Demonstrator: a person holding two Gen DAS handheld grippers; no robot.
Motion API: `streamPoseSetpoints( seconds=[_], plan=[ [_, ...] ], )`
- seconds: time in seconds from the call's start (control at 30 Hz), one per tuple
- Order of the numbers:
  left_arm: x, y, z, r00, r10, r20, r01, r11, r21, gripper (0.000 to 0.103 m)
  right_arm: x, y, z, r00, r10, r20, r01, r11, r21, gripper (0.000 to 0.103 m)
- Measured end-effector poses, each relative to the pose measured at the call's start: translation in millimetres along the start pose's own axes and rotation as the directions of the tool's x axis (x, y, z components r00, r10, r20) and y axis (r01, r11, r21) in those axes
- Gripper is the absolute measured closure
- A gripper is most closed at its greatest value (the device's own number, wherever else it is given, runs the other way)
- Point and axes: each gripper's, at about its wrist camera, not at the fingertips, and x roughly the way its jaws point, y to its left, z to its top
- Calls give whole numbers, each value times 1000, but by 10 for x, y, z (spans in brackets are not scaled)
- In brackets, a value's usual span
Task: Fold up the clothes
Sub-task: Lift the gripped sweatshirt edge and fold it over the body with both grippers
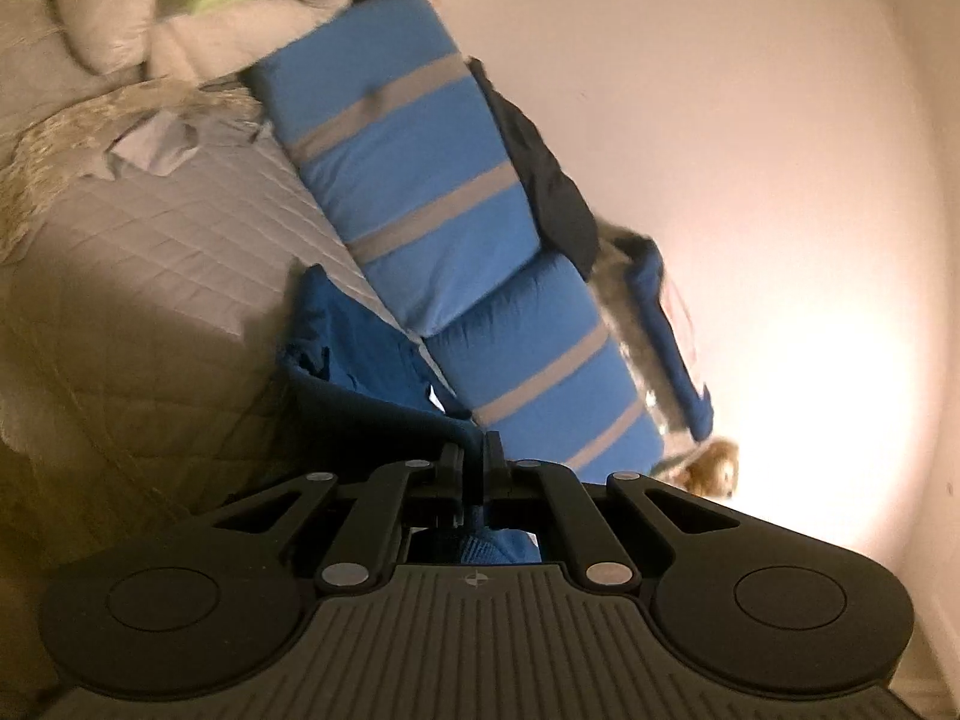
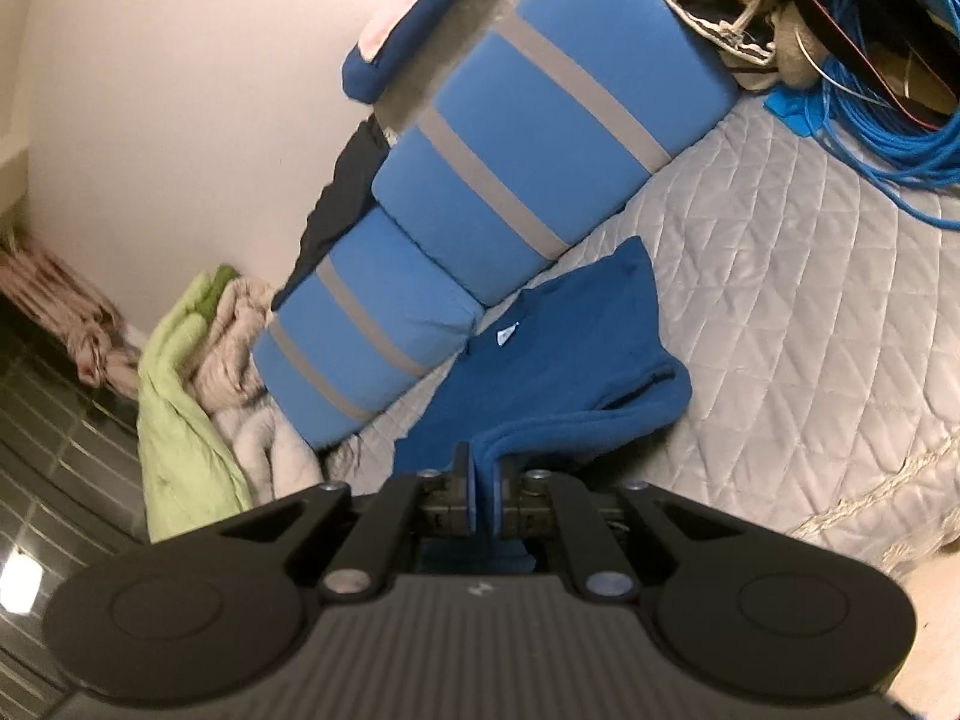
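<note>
On the quilted bed [image 2: 780, 312], left gripper [image 1: 474, 450] and right gripper [image 2: 480, 468] each pinch the blue garment [image 2: 576, 348]; keep both edges level and taut while folding.

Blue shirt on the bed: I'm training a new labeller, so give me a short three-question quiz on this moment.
1. True or false: both the left gripper and the right gripper are shut on the blue shirt.
2. What lies along the wall behind the shirt? A) striped blue cushions B) a suitcase C) a lamp
3. Fill in: the coil in the right wrist view's top corner is a blue ____.

Key: 1 true; 2 A; 3 cable.
</note>
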Motion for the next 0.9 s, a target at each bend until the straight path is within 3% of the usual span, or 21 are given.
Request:
streamPoseSetpoints(
  seconds=[0.17, 0.3, 0.43, 0.9],
  plan=[
    [-131, -162, -8, 998, 24, 54, -25, 999, 27, 98, -141, 94, -23, 999, 25, 26, -25, 999, 21, 98],
    [-243, -277, 8, 997, 2, 75, -5, 999, 42, 99, -275, 152, -40, 998, 42, 48, -42, 999, 17, 98],
    [-329, -422, -2, 995, -3, 101, -8, 994, 109, 99, -397, 203, -55, 996, 56, 67, -57, 998, 15, 98],
    [66, -177, 139, 998, 54, 33, -57, 994, 97, 98, 65, 60, 140, 1000, 21, 15, -22, 999, 25, 98]
  ],
)
